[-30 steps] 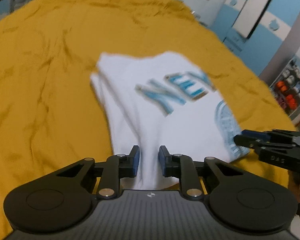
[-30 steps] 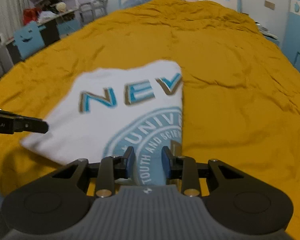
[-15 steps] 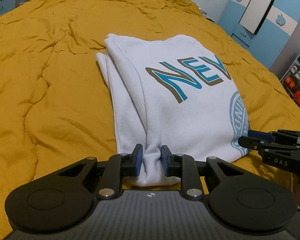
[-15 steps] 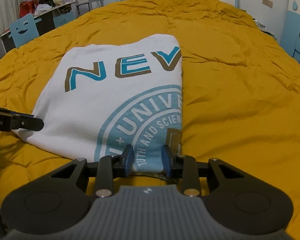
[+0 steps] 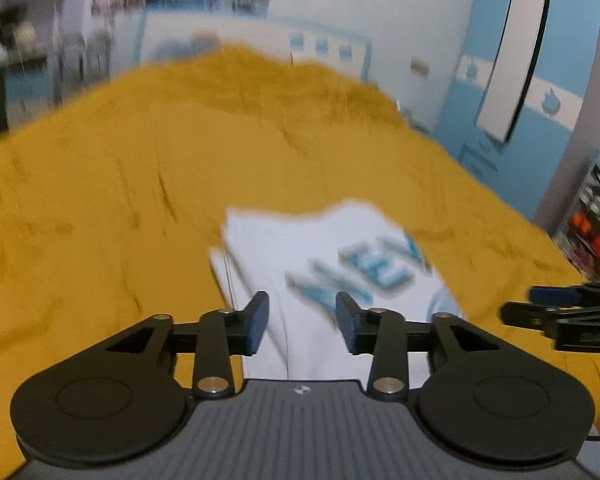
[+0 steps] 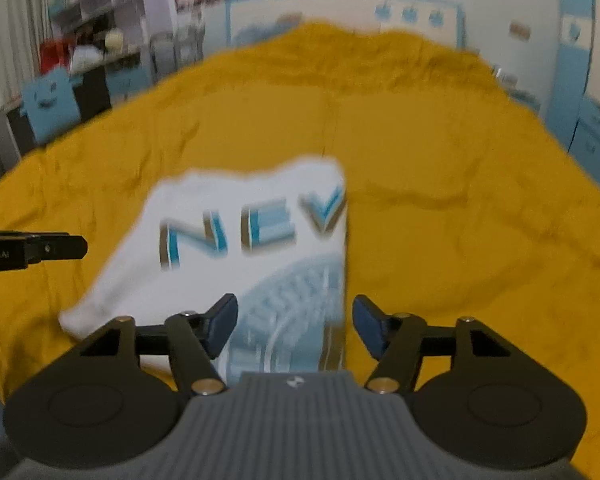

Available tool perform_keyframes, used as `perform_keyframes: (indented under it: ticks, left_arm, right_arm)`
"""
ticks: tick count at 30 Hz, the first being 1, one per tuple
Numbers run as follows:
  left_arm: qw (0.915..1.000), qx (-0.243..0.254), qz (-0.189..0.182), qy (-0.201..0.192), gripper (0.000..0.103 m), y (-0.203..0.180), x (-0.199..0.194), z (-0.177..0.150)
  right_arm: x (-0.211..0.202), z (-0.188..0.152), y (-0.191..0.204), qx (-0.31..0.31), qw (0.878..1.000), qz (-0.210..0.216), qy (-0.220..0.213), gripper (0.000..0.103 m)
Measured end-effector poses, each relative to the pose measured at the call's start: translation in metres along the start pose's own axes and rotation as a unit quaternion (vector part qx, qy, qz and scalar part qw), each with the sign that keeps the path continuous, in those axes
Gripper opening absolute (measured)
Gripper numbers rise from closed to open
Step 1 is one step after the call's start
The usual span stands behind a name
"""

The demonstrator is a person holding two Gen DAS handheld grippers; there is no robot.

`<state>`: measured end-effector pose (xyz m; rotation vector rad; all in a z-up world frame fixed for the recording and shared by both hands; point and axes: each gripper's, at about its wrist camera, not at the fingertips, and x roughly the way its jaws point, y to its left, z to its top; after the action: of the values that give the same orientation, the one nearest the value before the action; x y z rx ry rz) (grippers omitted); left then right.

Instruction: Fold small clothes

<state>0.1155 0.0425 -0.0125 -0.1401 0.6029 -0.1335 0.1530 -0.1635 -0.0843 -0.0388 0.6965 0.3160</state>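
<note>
A folded white T-shirt (image 5: pixel 284 252) (image 6: pixel 236 204) with blue and brown lettering and a pale blue round print lies flat on the mustard-yellow bedspread (image 5: pixel 100 184) (image 6: pixel 460 184). My left gripper (image 5: pixel 302 322) hovers above the shirt's near left edge; its jaws are opening and the pads press on nothing. My right gripper (image 6: pixel 295 326) hangs over the near right corner, jaws opening wide, the cloth lying loose below them. Each gripper also shows from the side in the other's view: the right gripper (image 5: pixel 560 312) and the left gripper (image 6: pixel 40 250). Both views are motion-blurred.
The bedspread covers a wide bed with free cloth all around the shirt. A blue and white wardrobe (image 5: pixel 512 64) stands at the right, a blue headboard wall (image 6: pixel 380 12) at the far end, and a cluttered desk with a blue chair (image 6: pixel 48 100) at the left.
Both grippers let go of the shirt's near edge, opened and lifted back from it. The shirt stays folded flat on the bed and sits lower and farther off in both views.
</note>
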Motion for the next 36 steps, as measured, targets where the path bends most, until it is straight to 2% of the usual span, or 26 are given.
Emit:
perform_keyframes:
  ticks: [2, 7, 8, 10, 14, 16, 20, 23, 26, 32, 36]
  left_arm:
    - [0.9987, 0.02, 0.017, -0.043, 0.058, -0.01, -0.014, 0.008]
    - [0.9906, 0.037, 0.038, -0.126, 0.079, -0.031, -0.042, 0.014]
    - [0.989, 0.038, 0.037, -0.138, 0.089, -0.033, -0.047, 0.014]
    - [0.987, 0.038, 0.04, -0.151, 0.103, -0.039, -0.053, 0.012]
    - [0.9797, 0.055, 0.094, -0.168, 0.103, -0.053, -0.058, -0.001]
    - [0.9799, 0.061, 0.102, -0.16, 0.103, -0.057, -0.058, -0.009]
    - [0.9858, 0.04, 0.115, -0.116, 0.103, -0.057, -0.052, -0.027]
    - [0.9875, 0.041, 0.133, -0.074, 0.103, -0.059, -0.047, -0.042]
    - [0.9904, 0.026, 0.131, -0.036, 0.103, -0.058, -0.045, -0.05]
    - [0.9914, 0.022, 0.129, 0.003, 0.103, -0.057, -0.042, -0.066]
    - [0.9921, 0.026, 0.122, 0.016, 0.103, -0.061, -0.041, -0.073]
  right_arm:
    - [-0.019, 0.011, 0.002, 0.006, 0.999, -0.002, -0.036, 0.078]
    - [-0.059, 0.021, 0.013, 0.009, 0.994, -0.009, -0.108, 0.082]
    - [-0.064, 0.02, 0.016, 0.01, 0.993, -0.011, -0.115, 0.082]
    - [-0.073, 0.017, 0.021, 0.015, 0.992, -0.012, -0.123, 0.082]
    - [-0.088, 0.002, 0.033, 0.006, 0.99, -0.015, -0.14, 0.082]
    - [-0.096, -0.007, 0.037, 0.011, 0.989, -0.02, -0.149, 0.082]
    - [-0.105, -0.029, 0.039, 0.031, 0.987, -0.029, -0.152, 0.082]
    - [-0.103, -0.043, 0.041, 0.043, 0.99, -0.038, -0.126, 0.082]
    - [-0.094, -0.055, 0.042, 0.054, 0.994, -0.033, -0.087, 0.082]
    - [-0.08, -0.073, 0.047, 0.055, 0.996, -0.049, -0.048, 0.082]
    - [-0.072, -0.079, 0.051, 0.055, 0.997, -0.038, -0.028, 0.082]
